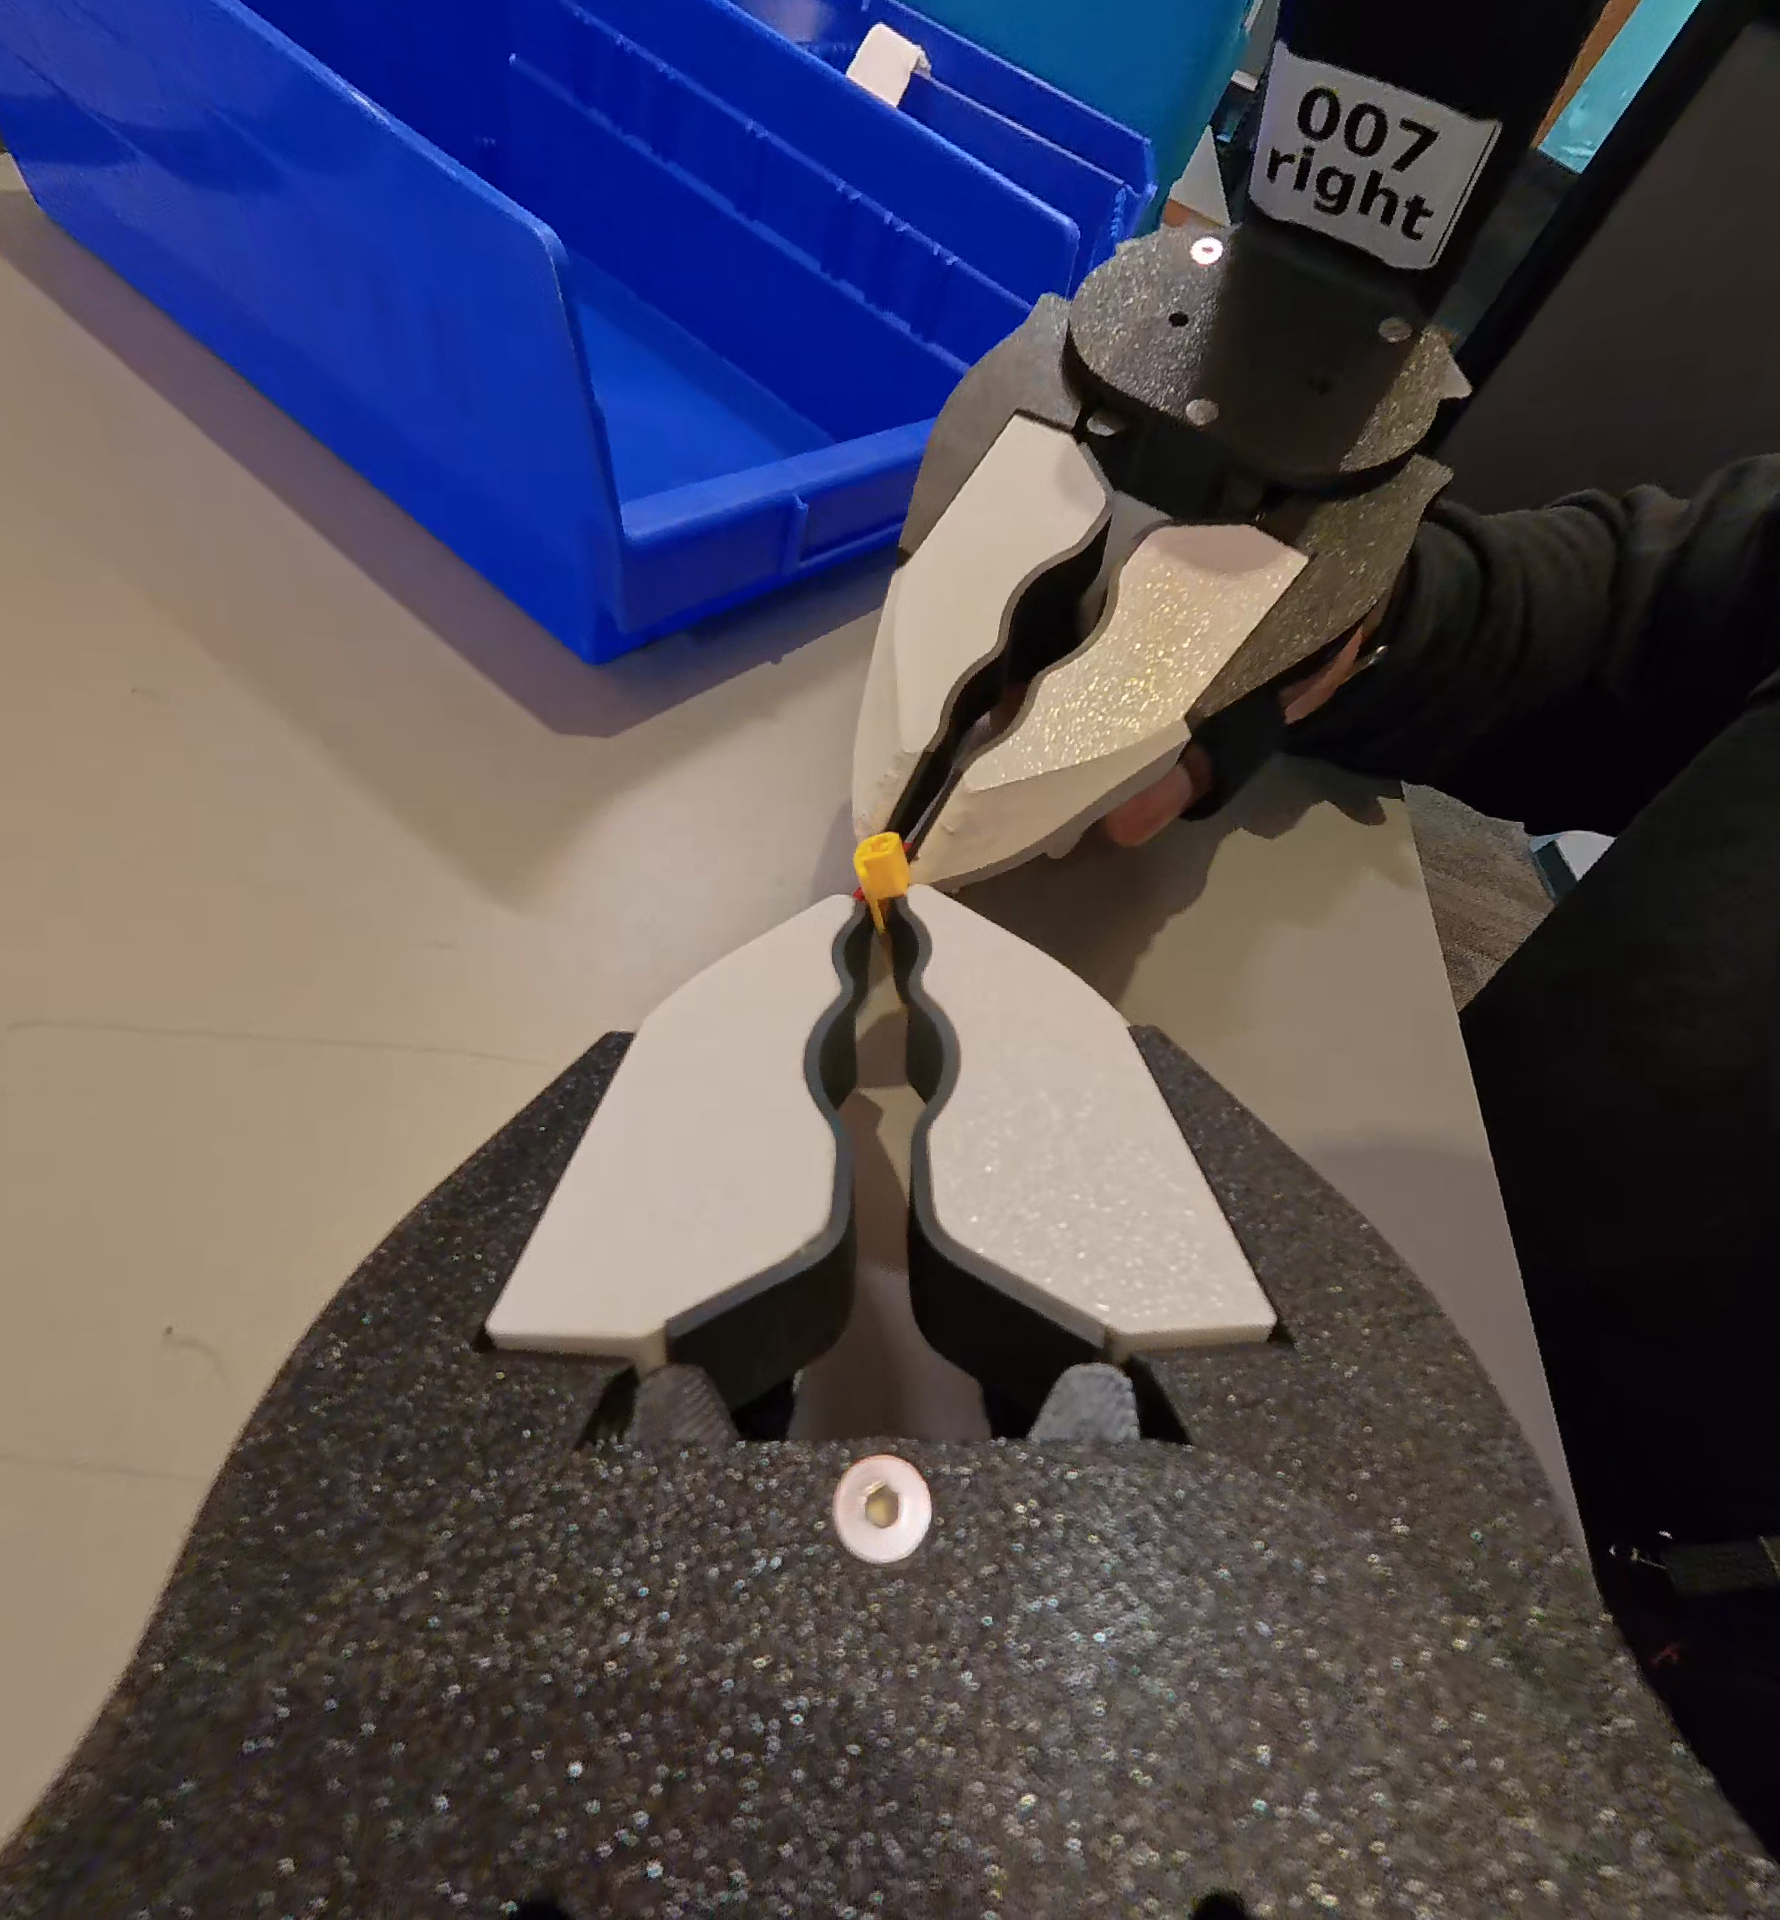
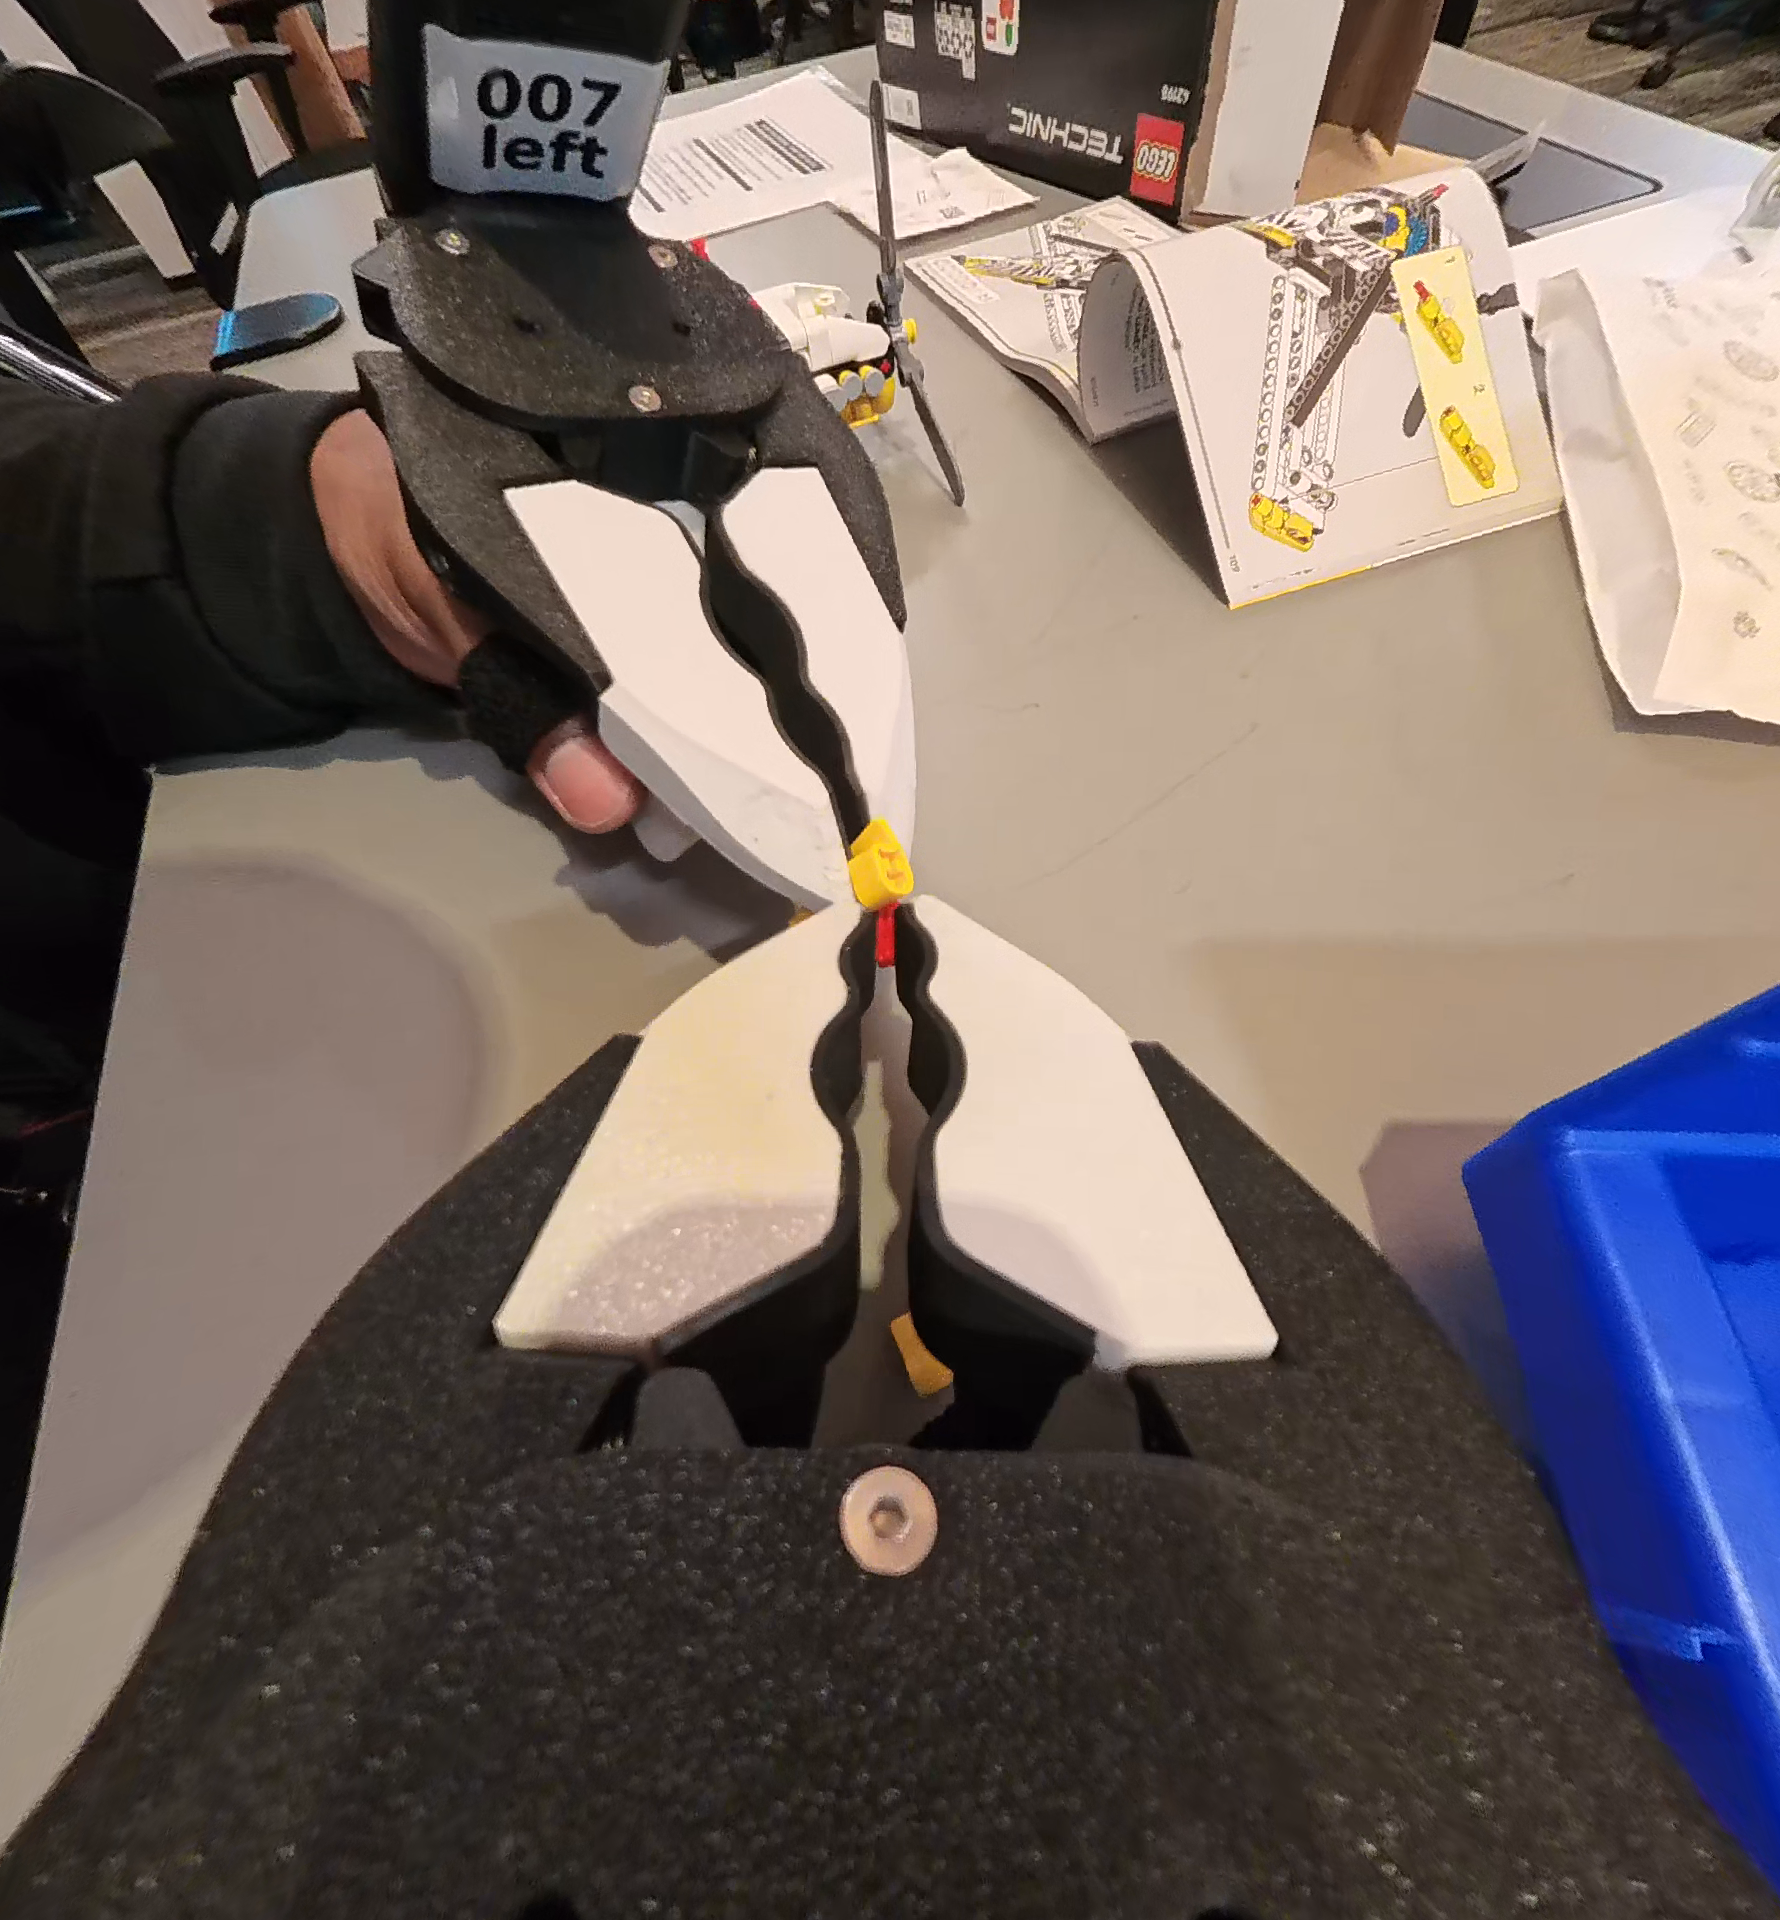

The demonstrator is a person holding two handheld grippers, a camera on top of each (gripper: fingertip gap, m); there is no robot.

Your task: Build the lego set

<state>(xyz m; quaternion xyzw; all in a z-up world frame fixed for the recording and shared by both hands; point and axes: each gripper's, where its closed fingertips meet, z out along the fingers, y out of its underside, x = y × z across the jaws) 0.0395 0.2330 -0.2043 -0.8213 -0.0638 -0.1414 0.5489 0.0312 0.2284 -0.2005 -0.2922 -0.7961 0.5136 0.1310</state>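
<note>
Currently both grippers are meeting tip to tip above the grey table (image 1: 190, 935), near its right edge (image 1: 1447, 935); bare tabletop is lying open to the left. The left gripper (image 1: 881, 914) is pinching a small yellow connector piece (image 1: 881, 862), its fingers closed on it. The right gripper (image 2: 888, 930) is clamping a thin red pin (image 2: 886, 935) that is reaching up to the yellow piece. Beside them the blue divided bin (image 1: 450, 312) is showing bare compartments. Farther back, an instruction booklet (image 2: 1333, 395) is lying open.
</note>
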